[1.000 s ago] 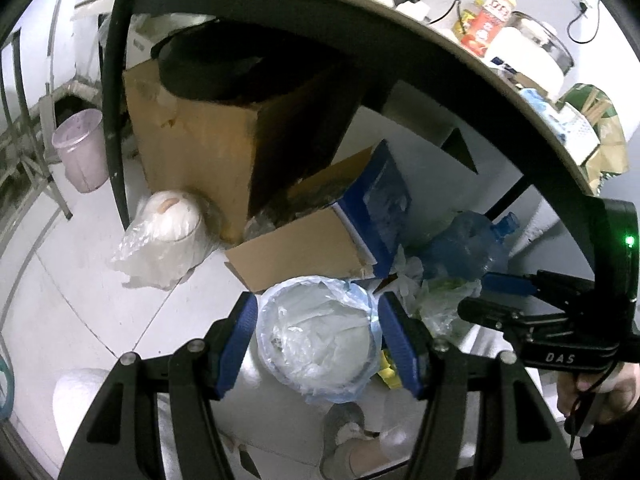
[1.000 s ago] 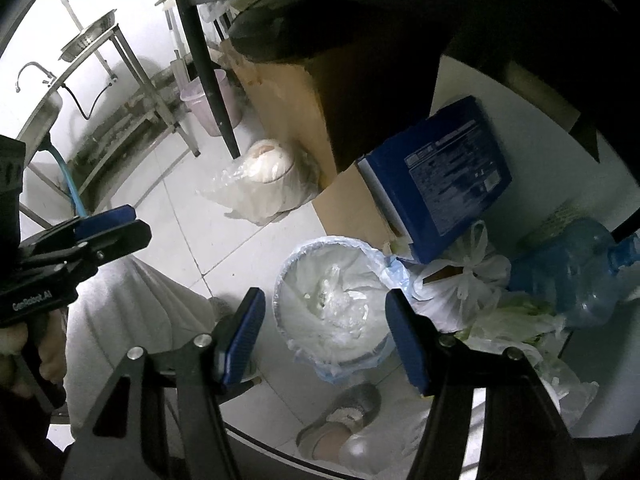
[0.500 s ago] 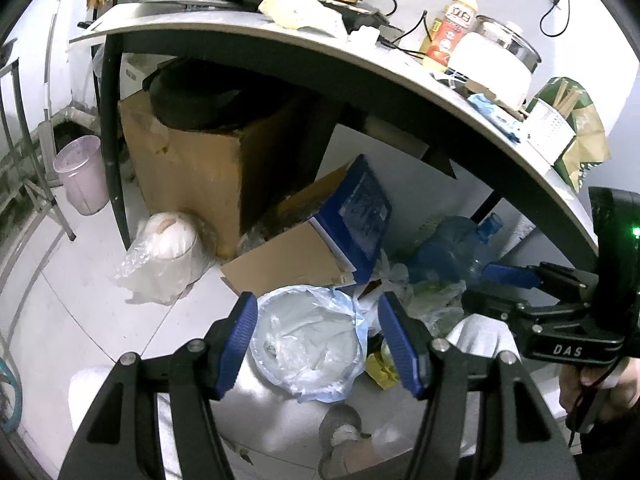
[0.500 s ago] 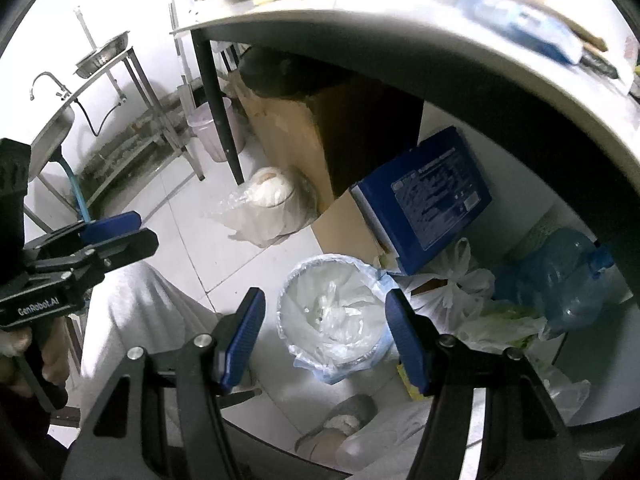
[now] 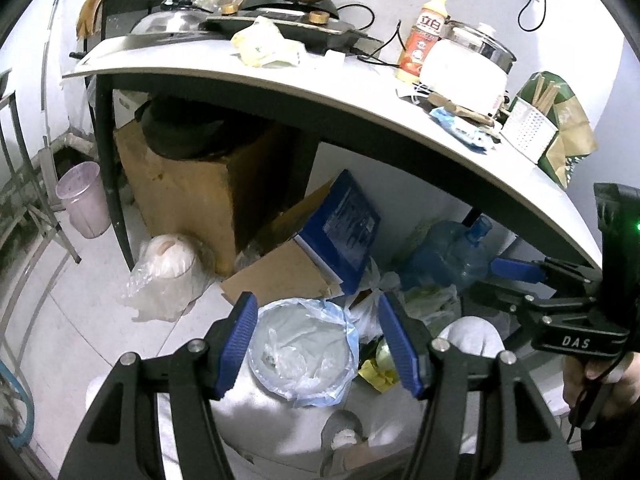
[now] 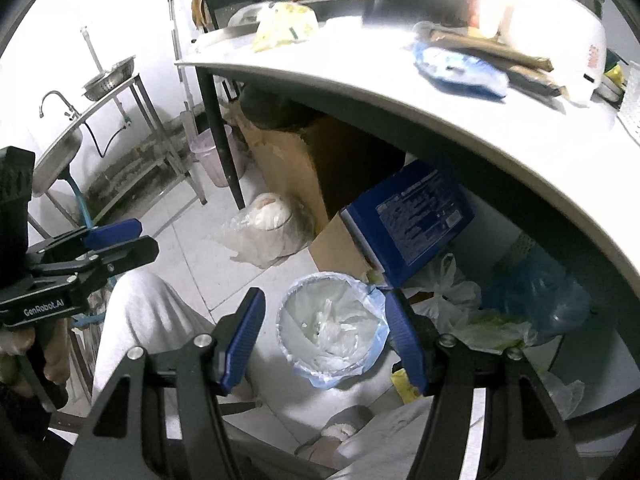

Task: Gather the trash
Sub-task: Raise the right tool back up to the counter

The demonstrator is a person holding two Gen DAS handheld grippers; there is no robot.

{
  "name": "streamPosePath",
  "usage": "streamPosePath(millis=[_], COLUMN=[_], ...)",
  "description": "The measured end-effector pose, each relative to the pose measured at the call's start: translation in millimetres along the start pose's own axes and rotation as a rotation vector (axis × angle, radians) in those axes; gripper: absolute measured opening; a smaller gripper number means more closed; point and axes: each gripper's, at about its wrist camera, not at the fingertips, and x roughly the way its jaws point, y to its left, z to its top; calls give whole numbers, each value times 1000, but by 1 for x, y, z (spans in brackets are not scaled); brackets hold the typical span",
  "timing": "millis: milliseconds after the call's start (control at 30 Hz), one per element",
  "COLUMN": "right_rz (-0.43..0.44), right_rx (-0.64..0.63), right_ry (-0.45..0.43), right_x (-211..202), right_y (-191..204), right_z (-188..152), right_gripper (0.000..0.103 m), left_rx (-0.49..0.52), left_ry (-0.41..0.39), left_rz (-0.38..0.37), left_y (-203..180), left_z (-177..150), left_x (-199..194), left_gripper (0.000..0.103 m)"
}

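Observation:
A small bin lined with a blue bag (image 5: 304,356) (image 6: 334,330) stands on the floor under the white table (image 5: 352,92) (image 6: 360,80), with crumpled plastic inside. On the table lie a crumpled yellowish wrapper (image 5: 266,44) (image 6: 286,26) and a blue packet (image 5: 460,128) (image 6: 456,68). My left gripper (image 5: 318,344) is open and empty, held above the bin. My right gripper (image 6: 324,338) is open and empty, also above the bin. Each gripper shows at the edge of the other's view.
Under the table are a brown cardboard box (image 5: 188,184), a blue carton (image 5: 344,228), a water jug (image 5: 444,256) and tied plastic bags (image 5: 164,276). The tabletop holds a cooker, bottle (image 5: 422,36), pot and chopstick holder. A pink bucket (image 5: 82,200) and metal sink stand (image 6: 80,120) are left.
Both grippers have risen and pulled back from the bin, so the tabletop and its items have come into view. The bin looks smaller. Both stayed open and empty.

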Motion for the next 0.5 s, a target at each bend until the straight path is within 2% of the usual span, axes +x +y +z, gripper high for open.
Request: streamPosePath(millis=[500], right_rz=[0], right_rx=[13], right_ry=[-116], right_x=[-48], right_y=[-17], right_z=[21], right_gripper=[60], left_rx=[73], left_ry=[-37], left_rz=[-12], left_y=[-34], left_z=[31], left_x=[-14], left_gripper=[63])
